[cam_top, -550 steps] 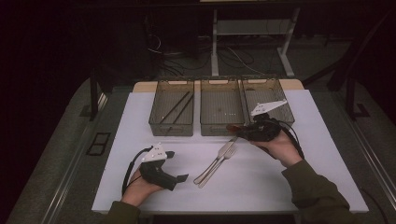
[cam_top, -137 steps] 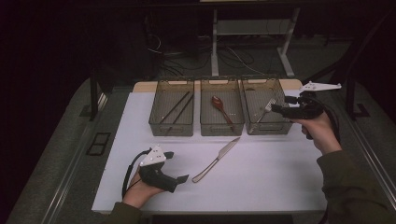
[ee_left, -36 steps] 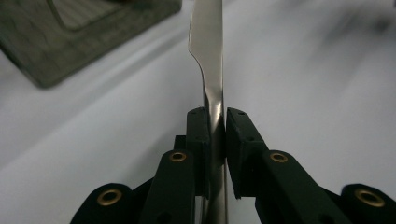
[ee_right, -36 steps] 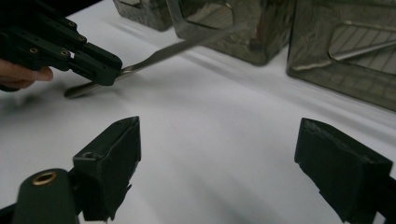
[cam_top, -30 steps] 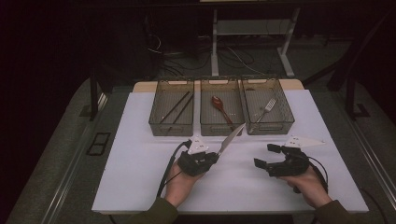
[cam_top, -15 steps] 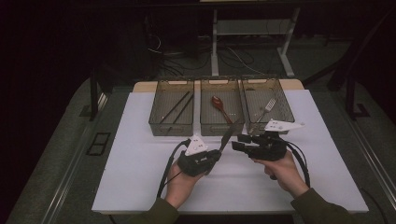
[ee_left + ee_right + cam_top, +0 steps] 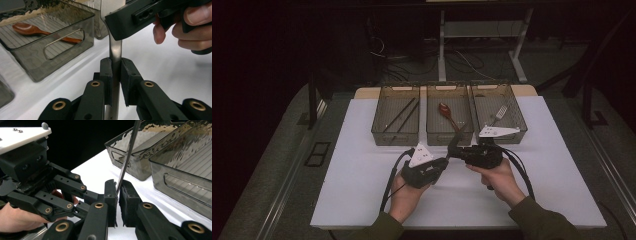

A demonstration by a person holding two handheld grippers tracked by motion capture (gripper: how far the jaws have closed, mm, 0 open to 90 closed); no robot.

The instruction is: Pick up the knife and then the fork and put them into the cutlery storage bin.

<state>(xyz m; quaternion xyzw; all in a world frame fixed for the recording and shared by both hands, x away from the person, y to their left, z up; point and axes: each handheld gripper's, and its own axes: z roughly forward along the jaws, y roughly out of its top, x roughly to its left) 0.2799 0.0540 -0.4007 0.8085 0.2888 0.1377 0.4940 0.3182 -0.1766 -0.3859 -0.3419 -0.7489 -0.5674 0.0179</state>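
Reddish-brown spoon (image 7: 37, 31), silver knife (image 7: 115, 50)

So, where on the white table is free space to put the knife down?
Free patches: the white table left of the left gripper, up to the chopstick bin, and the right part past the right gripper, below the fork bin. Crowded: the middle, where both grippers hold the knife before the spoon bin.

We see our left gripper (image 7: 115, 75) clamped on a knife (image 7: 115, 51) handle, held upright. Our right gripper (image 7: 150, 15) crosses above it; a brown spoon (image 7: 37, 31) lies in the bin (image 7: 62, 57) behind.
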